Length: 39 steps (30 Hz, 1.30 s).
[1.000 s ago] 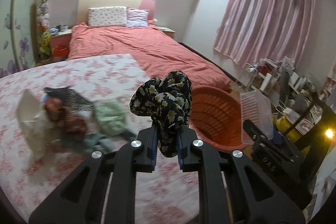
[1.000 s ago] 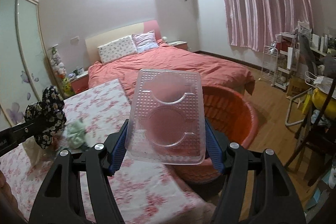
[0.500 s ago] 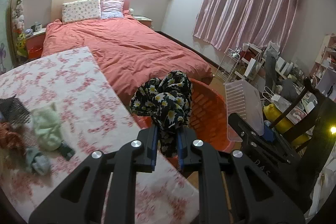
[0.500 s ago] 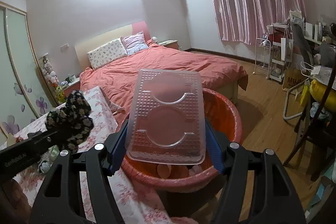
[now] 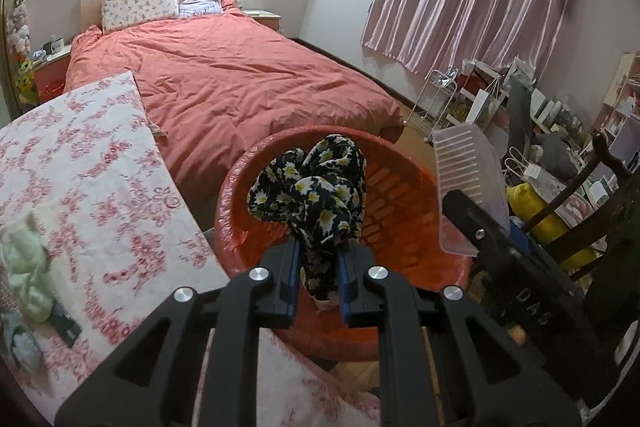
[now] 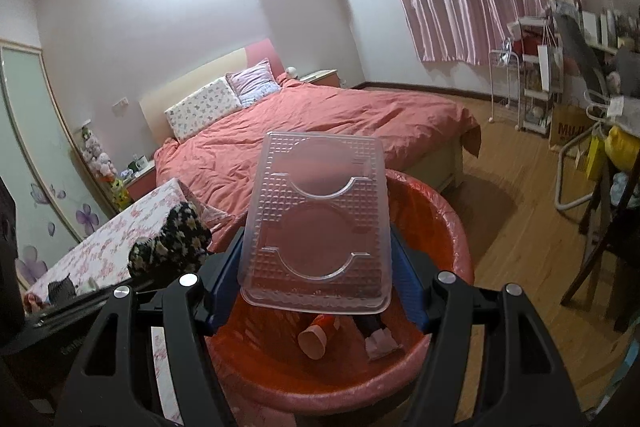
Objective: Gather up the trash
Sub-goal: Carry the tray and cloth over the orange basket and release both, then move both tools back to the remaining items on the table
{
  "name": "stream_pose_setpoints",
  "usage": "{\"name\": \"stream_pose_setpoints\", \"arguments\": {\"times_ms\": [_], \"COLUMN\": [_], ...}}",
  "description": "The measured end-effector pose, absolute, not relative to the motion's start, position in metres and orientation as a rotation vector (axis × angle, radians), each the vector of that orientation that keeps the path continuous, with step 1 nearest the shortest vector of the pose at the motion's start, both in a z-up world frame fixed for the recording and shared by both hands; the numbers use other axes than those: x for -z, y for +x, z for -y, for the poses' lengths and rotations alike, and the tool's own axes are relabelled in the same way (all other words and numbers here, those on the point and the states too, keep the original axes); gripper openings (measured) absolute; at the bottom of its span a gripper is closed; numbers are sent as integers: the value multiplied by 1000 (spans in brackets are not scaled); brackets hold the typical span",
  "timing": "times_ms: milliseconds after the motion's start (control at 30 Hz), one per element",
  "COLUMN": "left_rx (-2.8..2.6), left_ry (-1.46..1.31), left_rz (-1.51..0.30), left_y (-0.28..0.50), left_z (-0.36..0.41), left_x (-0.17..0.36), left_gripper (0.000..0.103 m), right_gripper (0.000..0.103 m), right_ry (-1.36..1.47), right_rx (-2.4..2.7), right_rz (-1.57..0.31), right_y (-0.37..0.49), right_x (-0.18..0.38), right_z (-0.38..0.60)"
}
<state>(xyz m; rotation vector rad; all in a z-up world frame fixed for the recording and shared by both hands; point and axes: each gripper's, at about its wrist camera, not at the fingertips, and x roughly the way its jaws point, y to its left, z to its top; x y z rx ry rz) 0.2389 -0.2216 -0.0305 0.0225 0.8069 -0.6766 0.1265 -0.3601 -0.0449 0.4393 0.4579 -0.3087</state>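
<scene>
My left gripper [image 5: 318, 267] is shut on a black floral cloth [image 5: 312, 191] and holds it over the red plastic basket [image 5: 240, 187]. My right gripper [image 6: 316, 275] is shut on a clear plastic tray [image 6: 316, 227] and holds it above the same basket [image 6: 448, 227]. The basket holds a paper cup [image 6: 314, 341] and other small trash. The tray also shows in the left wrist view [image 5: 468, 183], and the cloth in the right wrist view [image 6: 172, 247].
A table with a pink floral cloth [image 5: 80, 167] stands left of the basket, with a green rag [image 5: 24, 267] and other scraps on it. A red bed [image 5: 240, 79] lies behind. Chairs and cluttered shelves [image 6: 560, 87] stand to the right on the wood floor.
Both grippers have moved from the table toward the basket and now hang over it, still holding the cloth and the tray.
</scene>
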Motion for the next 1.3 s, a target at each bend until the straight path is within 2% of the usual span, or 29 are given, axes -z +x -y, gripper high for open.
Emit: {"name": "stream_pose_setpoints", "arguments": {"times_ms": [67, 133, 200, 400, 600, 800, 1300], "left_rx": [669, 655, 639, 588, 549, 503, 276], "left_ry": [29, 33, 37, 36, 31, 22, -16], "left_rz": [-819, -835, -845, -865, -846, -815, -753], "left_y": [244, 250, 253, 258, 248, 229, 183], "left_z": [227, 230, 230, 216, 192, 156, 16], "left_x": [37, 44, 49, 55, 44, 27, 0], "left_gripper": [20, 28, 42, 50, 58, 63, 64], "right_gripper": [68, 68, 70, 76, 76, 76, 75], "right_ry": [457, 470, 485, 499, 471, 385, 282], "right_rx": [296, 291, 288, 310, 316, 286, 80], "right_rz": [-462, -466, -473, -482, -494, -498, -539], "right_y": [130, 132, 134, 130, 129, 127, 129], "right_x": [47, 49, 51, 52, 43, 28, 12], "right_z": [366, 369, 374, 376, 366, 334, 240]}}
